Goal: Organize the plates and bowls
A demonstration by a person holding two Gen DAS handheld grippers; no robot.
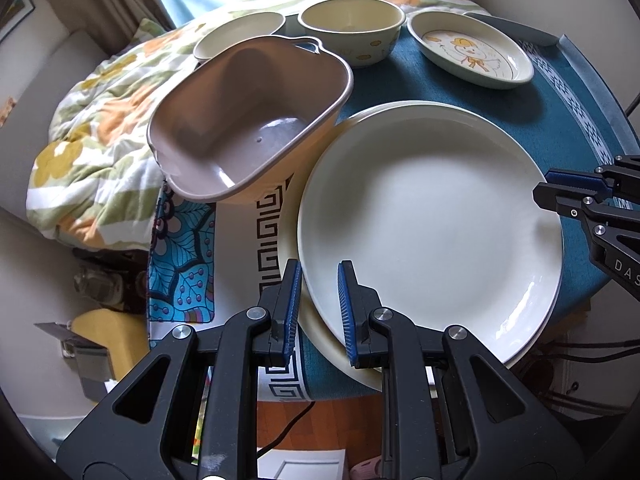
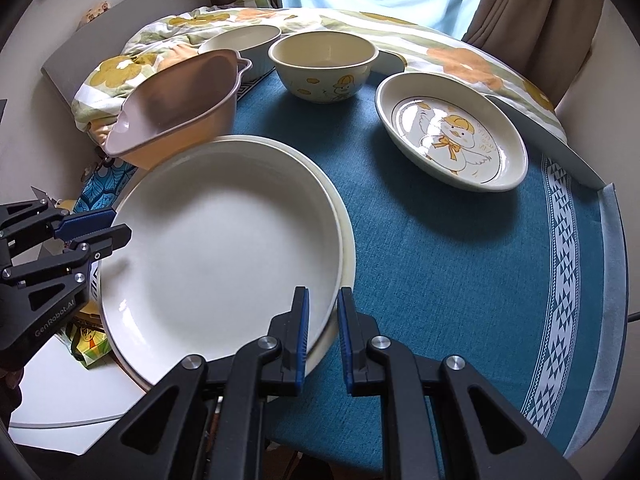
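Observation:
A large white plate (image 1: 432, 216) (image 2: 224, 240) lies on a cream plate (image 1: 320, 346) (image 2: 349, 248) on the blue tablecloth (image 2: 440, 264). My left gripper (image 1: 318, 308) (image 2: 120, 225) is shut on the white plate's near-left rim. At the opposite rim, my right gripper (image 2: 323, 320) (image 1: 541, 185) is shut on the same plate. A tan tub (image 1: 248, 120) (image 2: 180, 112) stands tilted beside the plates. Behind are a cream bowl with a duck print (image 1: 352, 28) (image 2: 324, 68), a shallow duck dish (image 1: 472, 52) (image 2: 452, 132) and a white bowl (image 1: 240, 34) (image 2: 244, 40).
A flowered quilt (image 1: 100, 128) (image 2: 460, 60) lies bunched along the table's far and left sides. The table's edge runs close under both grippers. Curtains and a bright window stand behind. Blue cloth shows bare to the right of the plates.

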